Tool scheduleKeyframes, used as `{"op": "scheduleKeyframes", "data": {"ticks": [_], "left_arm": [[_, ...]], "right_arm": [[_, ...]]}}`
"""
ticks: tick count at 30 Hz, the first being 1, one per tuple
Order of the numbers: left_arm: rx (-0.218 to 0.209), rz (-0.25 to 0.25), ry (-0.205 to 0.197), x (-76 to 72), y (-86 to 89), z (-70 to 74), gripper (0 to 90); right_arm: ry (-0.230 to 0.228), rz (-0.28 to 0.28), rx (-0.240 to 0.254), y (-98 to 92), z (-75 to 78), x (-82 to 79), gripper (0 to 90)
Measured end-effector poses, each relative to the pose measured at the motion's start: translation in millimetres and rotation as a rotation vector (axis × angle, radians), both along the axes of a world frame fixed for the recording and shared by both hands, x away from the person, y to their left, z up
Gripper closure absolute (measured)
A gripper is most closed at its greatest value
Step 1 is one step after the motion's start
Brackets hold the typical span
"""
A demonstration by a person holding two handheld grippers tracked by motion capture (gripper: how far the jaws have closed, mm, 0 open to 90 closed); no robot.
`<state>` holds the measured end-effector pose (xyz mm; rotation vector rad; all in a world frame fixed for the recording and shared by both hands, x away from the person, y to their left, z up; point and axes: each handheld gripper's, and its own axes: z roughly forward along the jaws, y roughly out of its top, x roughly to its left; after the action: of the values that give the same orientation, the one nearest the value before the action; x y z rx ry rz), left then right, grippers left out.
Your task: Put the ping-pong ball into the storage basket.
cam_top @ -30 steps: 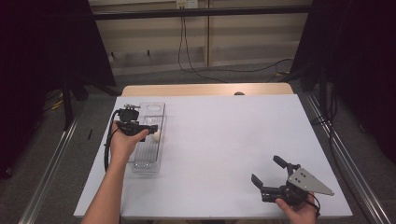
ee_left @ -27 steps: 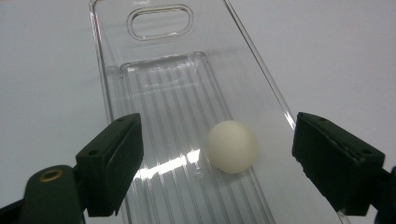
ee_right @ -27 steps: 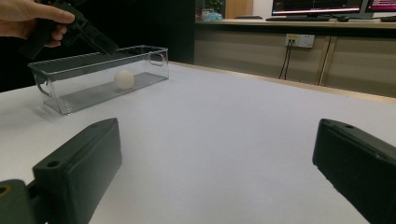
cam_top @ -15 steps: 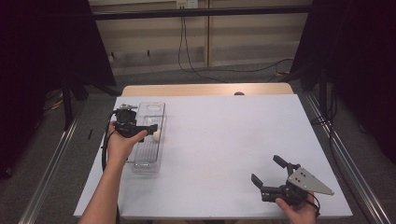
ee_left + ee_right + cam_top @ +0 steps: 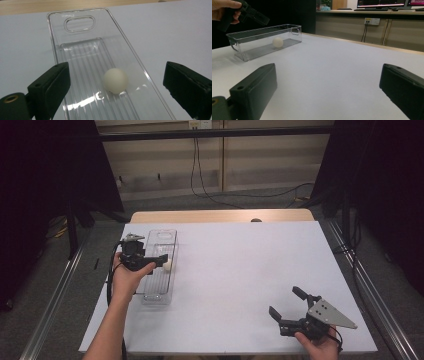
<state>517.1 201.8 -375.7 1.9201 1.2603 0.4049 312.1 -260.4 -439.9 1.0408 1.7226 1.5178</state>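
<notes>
Clear, hard plastic makes up the long rectangular bin with a ribbed floor and a handle slot at each end (image 5: 85, 57), and inside it lies the small, pale cream, matte ball (image 5: 115, 80), resting on the ribs near the middle, a little toward one long wall. The ball looks light and rigid, likely hollow, so it should roll at a touch and could squirt out of a hard pinch; the best hold is across its widest part, squarely, with modest pressure. The bin is stiff and probably slick, best taken by its rim or handle slot.

The left gripper (image 5: 159, 261) hangs over the bin, its jaws having just been opening, now spread with the ball lying free below them. The right gripper (image 5: 289, 304) rests on the white worktop (image 5: 240, 270), well apart, jaws spread on nothing.

Count: one ball, one bin, two grippers.
</notes>
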Motion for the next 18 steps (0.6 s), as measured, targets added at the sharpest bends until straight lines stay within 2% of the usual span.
{"op": "scheduleKeyframes", "data": {"ticks": [8,10,16,17,18], "left_arm": [[-0.020,-0.019,-0.034,-5.6,2.0,3.8,7.5],[-0.031,-0.022,-0.033,-7.5,2.4,3.4,7.5],[-0.023,-0.030,-0.044,-13.5,5.3,2.0,7.3],[-0.042,-0.028,-0.044,-14.6,5.0,1.6,7.3],[-0.032,-0.041,-0.047,-15.6,6.5,1.6,7.3]], "right_arm": [[0.000,0.004,-0.006,-0.5,-0.2,-0.1,1.0],[-0.001,0.005,-0.008,-0.5,-0.2,-0.3,1.0],[-0.001,0.000,-0.004,-0.4,-0.2,-0.3,1.0],[0.000,0.001,-0.005,-0.5,-0.2,-0.3,1.0],[-0.001,0.006,-0.009,-0.7,-0.2,-0.3,1.0]]}}
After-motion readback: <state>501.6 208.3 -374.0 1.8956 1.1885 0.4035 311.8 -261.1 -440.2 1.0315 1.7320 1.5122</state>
